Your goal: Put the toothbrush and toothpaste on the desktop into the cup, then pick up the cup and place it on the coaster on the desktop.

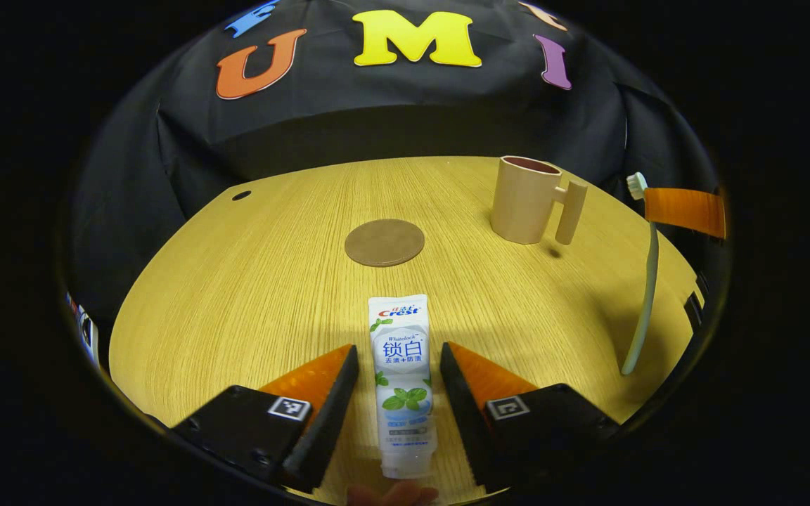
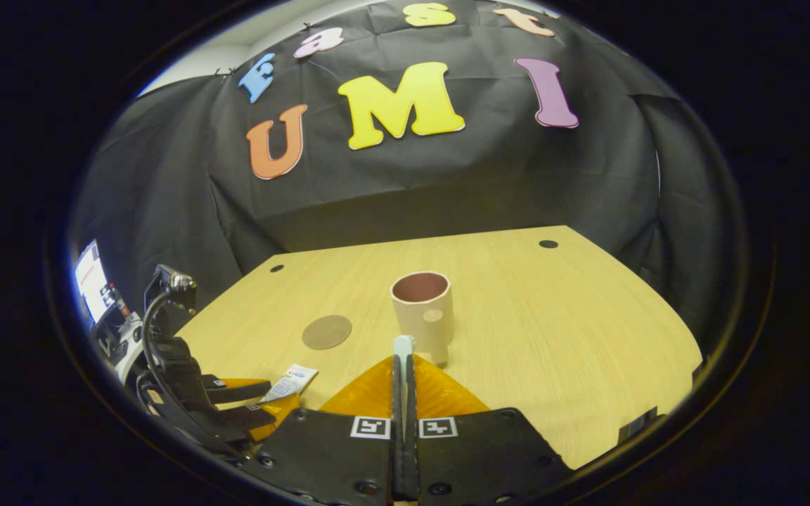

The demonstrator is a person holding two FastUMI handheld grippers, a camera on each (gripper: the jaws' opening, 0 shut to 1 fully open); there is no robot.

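A white toothpaste tube lies flat on the wooden desktop, running straight away from me. My left gripper is open, one finger on each side of the tube with a slim gap to each. The round brown coaster lies just beyond. A beige cup with a side handle stands upright at the back right. My right gripper is shut on the pale toothbrush, whose head pokes out past the fingertips, just short of the cup. In the left gripper view the toothbrush hangs above the table's right side.
Small dark holes mark the desktop's far corners. A lit screen and cables stand off the table's left side. The left gripper with the tube sits at the front left, near the coaster.
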